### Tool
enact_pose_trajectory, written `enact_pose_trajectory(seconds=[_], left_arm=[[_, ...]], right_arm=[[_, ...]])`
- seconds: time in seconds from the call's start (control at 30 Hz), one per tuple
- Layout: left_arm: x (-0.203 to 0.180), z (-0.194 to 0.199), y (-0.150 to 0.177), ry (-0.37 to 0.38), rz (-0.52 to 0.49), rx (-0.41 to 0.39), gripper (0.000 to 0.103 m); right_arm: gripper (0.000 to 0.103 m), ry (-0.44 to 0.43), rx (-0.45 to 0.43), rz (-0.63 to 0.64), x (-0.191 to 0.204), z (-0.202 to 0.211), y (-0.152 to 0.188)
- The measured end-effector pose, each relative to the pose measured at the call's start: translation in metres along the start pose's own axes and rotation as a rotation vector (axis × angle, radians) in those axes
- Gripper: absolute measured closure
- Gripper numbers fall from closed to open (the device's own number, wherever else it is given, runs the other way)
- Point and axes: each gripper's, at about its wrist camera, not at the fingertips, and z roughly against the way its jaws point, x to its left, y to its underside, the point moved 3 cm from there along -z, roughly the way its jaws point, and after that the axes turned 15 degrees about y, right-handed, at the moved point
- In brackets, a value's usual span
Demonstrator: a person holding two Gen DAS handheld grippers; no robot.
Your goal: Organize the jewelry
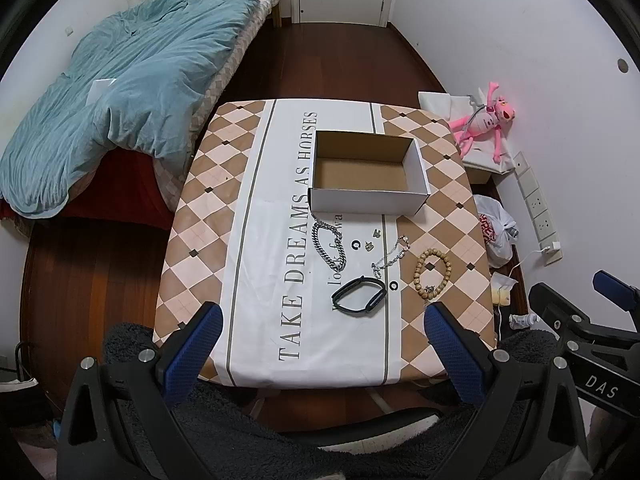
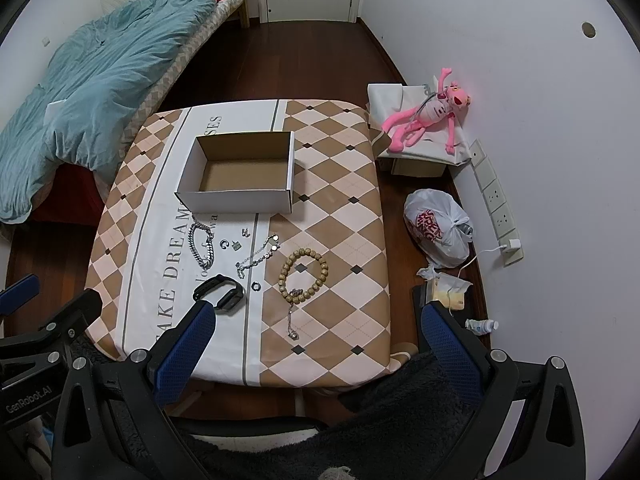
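An empty white cardboard box [image 1: 368, 172] [image 2: 240, 172] stands on the checkered table [image 1: 200, 216] [image 2: 340, 280]. In front of it lie a heavy silver chain [image 1: 329, 246] [image 2: 201, 244], a thin silver bracelet [image 1: 390, 256] [image 2: 258, 254], a wooden bead bracelet [image 1: 432, 274] [image 2: 304, 276], a black wristband [image 1: 358, 294] [image 2: 220, 292], small rings and earrings [image 1: 370, 242] [image 2: 236, 242], and a thin pendant chain [image 2: 291, 322]. My left gripper [image 1: 322, 344] and right gripper [image 2: 316, 344] are open and empty, held above the table's near edge.
A bed with a teal duvet [image 1: 120, 92] lies left of the table. On the right are a pink plush toy [image 2: 428, 116] on a box, a tied plastic bag [image 2: 438, 228], a power strip [image 2: 500, 208] and a small bottle [image 2: 482, 325] on the wooden floor.
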Motion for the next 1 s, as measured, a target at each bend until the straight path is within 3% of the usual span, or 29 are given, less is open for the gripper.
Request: enact_pose_trajectory(seconds=[0.27,0.4,0.53,0.67,1.0], left_arm=[[0.000,-0.001,-0.002,-0.003,-0.001,-0.006,0.000],[0.001,-0.009,-0.019,-0.025,0.001,-0.027,0.000],[0.010,-0.035,-0.027,-0.063,-0.010,-0.024,0.000],[0.018,-0.075,-0.023,-0.087,-0.030,0.038,0.000],[0.026,-0.148,-0.002,-0.016,-0.017,0.155,0.001]], right_arm=[[0.000,-0.011,0.005,-0.011,0.001,0.000,-0.002],[0.000,0.004,0.017,-0.033,-0.001,-0.009,-0.016],[0.000,0.030,0.073,-0.065,0.000,-0.047,-0.023],[0.000,0.060,0.138,-0.085,0.002,-0.092,-0.026],[0.002,0.084,0.267,-0.082,0.010,-0.187,0.006]])
